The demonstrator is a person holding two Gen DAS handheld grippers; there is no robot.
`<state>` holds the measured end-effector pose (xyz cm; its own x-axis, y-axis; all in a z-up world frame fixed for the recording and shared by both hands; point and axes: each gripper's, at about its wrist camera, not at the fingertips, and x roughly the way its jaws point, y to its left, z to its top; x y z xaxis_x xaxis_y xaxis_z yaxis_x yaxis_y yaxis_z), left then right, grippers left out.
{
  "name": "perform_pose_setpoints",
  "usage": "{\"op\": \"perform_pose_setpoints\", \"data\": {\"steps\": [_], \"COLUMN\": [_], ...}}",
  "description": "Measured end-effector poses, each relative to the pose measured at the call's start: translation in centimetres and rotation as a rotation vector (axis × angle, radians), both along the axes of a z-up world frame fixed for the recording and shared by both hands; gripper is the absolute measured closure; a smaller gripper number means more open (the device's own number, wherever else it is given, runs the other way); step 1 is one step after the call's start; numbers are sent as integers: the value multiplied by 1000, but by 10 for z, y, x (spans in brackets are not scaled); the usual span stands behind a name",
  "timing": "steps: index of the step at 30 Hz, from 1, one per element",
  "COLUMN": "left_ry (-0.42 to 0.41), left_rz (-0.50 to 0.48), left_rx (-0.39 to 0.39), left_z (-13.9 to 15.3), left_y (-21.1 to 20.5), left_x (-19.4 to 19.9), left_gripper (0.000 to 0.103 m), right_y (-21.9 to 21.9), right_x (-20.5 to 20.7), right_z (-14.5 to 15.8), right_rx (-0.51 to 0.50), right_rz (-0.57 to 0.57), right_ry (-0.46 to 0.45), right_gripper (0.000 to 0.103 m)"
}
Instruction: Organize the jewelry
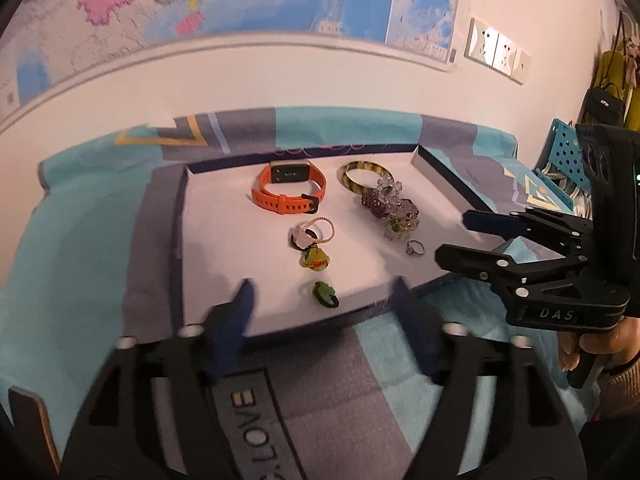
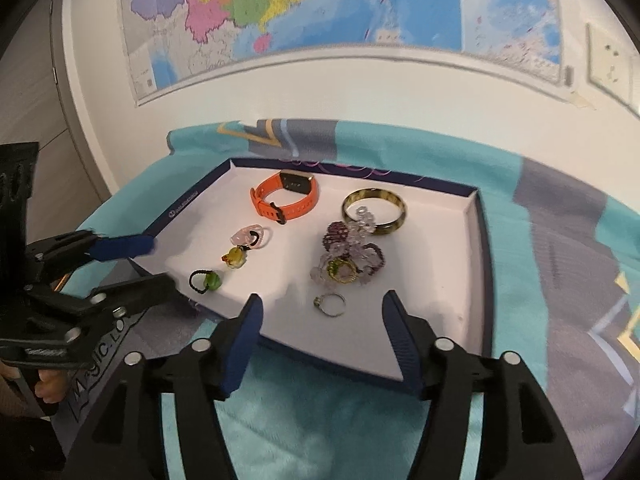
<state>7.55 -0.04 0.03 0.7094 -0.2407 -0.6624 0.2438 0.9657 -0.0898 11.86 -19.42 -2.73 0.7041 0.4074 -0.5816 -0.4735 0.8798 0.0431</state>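
- Near the front edge of the white tray [image 2: 472, 280], the right gripper [image 2: 320, 344] is hanging with its jaws apart and nothing between them.
- Beside that same front edge, the left gripper [image 1: 320, 320] is also standing wide open and empty.
- Just inside the front edge, the small silver ring [image 2: 331, 304] is lying closest to the right gripper, so I think it is the easy one to pick next.
- Being thin and flat, it is probably asking for a slow, low pinch on its rim.
- Toward the tray's left front corner, the green bead tie [image 2: 206, 281] is sitting.
- Farther in, the purple bead cluster [image 2: 352, 256] is lying in a heap, so it is best to keep off it.
- At the tray's back, the orange watch [image 2: 286, 196] and the striped bangle [image 2: 376, 210] are resting.
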Motion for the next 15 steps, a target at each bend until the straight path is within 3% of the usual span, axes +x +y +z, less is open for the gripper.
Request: {"op": "perform_pose_setpoints", "data": {"steps": [2,6,15], "left_ry": [-29,-67,-59], "left_rz": [14,59,160], "left_rx": [16,41,46], "left_z": [4,7,6], "left_y": [0,0,8], "left_x": [-10,-29,-46], "left_gripper": [9,6,6], "right_y": [-3,-5,-6], "right_x": [-8,-24,-52], "right_z": [0,-4,-11], "right_rx": [-3,-13,-23], "right_rz": [-25,-53,-71], "right_ry": [-20,-40,-45], "right_gripper": [19,7,7]}}
